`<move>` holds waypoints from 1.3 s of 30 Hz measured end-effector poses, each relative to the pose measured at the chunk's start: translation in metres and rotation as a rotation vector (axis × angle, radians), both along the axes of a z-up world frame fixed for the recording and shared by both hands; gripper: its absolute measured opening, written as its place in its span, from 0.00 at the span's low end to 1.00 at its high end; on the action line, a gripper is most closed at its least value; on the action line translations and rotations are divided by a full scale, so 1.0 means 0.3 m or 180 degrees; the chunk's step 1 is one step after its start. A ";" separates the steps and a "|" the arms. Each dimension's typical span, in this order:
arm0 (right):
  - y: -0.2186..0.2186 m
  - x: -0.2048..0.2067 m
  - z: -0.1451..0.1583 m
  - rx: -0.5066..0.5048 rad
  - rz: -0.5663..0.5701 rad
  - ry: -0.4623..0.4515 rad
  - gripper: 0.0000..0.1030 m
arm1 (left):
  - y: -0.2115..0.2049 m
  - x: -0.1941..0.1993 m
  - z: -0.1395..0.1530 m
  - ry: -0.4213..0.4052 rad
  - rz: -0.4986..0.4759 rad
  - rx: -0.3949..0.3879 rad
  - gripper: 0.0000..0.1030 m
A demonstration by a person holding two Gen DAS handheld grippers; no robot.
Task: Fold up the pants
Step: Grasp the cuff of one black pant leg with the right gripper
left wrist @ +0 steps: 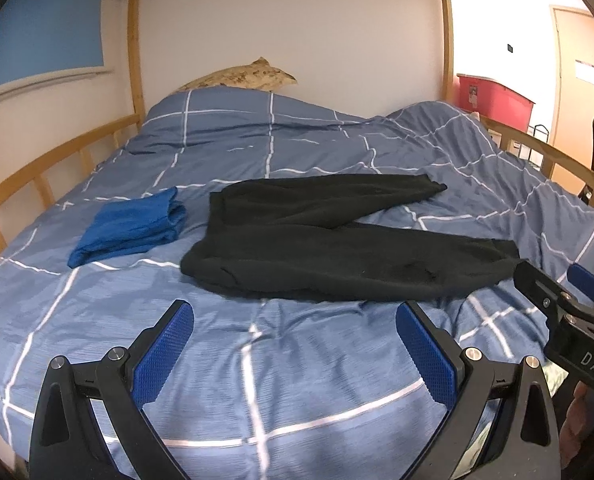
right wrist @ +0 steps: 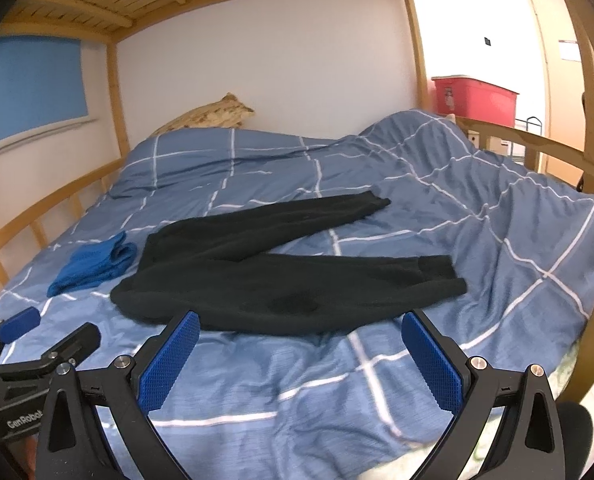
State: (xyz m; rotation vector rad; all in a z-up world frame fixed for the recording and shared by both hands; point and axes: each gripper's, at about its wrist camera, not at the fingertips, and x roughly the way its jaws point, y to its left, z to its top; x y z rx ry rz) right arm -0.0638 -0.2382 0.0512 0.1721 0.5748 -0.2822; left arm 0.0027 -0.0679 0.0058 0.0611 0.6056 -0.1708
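Black pants [left wrist: 329,240] [right wrist: 281,272] lie spread flat on the blue checked duvet [left wrist: 257,360] [right wrist: 297,380], waistband to the left, the two legs fanning apart to the right. My left gripper [left wrist: 295,346] hovers open over the duvet just short of the pants' near edge, nothing between its blue pads. My right gripper [right wrist: 301,354] is likewise open and empty, close to the near leg. Each gripper shows at the edge of the other's view: the right gripper [left wrist: 569,292] at the right, the left gripper [right wrist: 45,336] at the lower left.
A folded blue garment [left wrist: 131,226] [right wrist: 95,266] lies left of the pants' waistband. Wooden bunk rails [left wrist: 37,168] [right wrist: 537,144] run along both sides, slats overhead. A patterned pillow [left wrist: 241,78] leans at the head. A red bin [right wrist: 477,94] stands beyond the bed.
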 end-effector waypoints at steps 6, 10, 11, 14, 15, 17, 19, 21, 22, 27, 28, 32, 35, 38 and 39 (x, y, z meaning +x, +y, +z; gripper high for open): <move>-0.149 0.008 -0.016 -0.0075 -0.0237 -0.0019 0.99 | -0.110 0.077 -0.007 -0.0016 0.0140 -0.0071 1.00; -0.265 0.015 -0.044 -0.0109 -0.0471 0.0011 0.98 | -0.231 0.115 -0.025 -0.0113 0.0044 0.0025 1.00; -0.293 0.016 -0.051 -0.0104 -0.0504 0.0016 0.98 | -0.272 0.130 -0.037 -0.0106 -0.0016 0.0032 1.00; -0.371 0.026 -0.080 -0.0064 -0.0620 0.0027 0.95 | -0.356 0.163 -0.063 -0.0075 -0.0082 0.0049 1.00; -0.394 0.030 -0.091 -0.0042 -0.0644 0.0033 0.92 | -0.389 0.179 -0.075 -0.0054 -0.0118 0.0035 1.00; -0.447 0.040 -0.114 0.0037 -0.0696 0.0056 0.90 | -0.430 0.201 -0.086 -0.0042 -0.0137 0.0015 1.00; -0.496 0.051 -0.135 0.0134 -0.0751 0.0069 0.86 | -0.481 0.228 -0.100 -0.0013 -0.0197 0.0014 1.00; -0.541 0.065 -0.158 0.0224 -0.0790 0.0084 0.85 | -0.531 0.255 -0.110 0.0009 -0.0253 0.0045 1.00; -0.565 0.073 -0.170 0.0270 -0.0821 0.0098 0.83 | -0.550 0.265 -0.115 0.0003 -0.0270 0.0062 1.00; -0.665 0.124 -0.247 0.0571 -0.0873 0.0249 0.73 | -0.640 0.319 -0.160 0.0045 -0.0313 0.0203 1.00; -0.682 0.133 -0.264 0.0670 -0.0869 0.0272 0.71 | -0.652 0.325 -0.168 0.0058 -0.0318 0.0213 1.00; -0.731 0.177 -0.317 0.0973 -0.0815 0.0338 0.69 | -0.697 0.346 -0.202 0.0134 -0.0343 0.0269 1.00; -0.749 0.208 -0.349 0.1118 -0.0779 0.0421 0.66 | -0.707 0.347 -0.219 0.0168 -0.0340 0.0274 1.00; -0.752 0.231 -0.373 0.1174 -0.0728 0.0476 0.47 | -0.715 0.350 -0.234 0.0211 -0.0345 0.0288 1.00; -0.751 0.234 -0.377 0.1153 -0.0723 0.0497 0.33 | -0.714 0.351 -0.238 0.0226 -0.0348 0.0291 1.00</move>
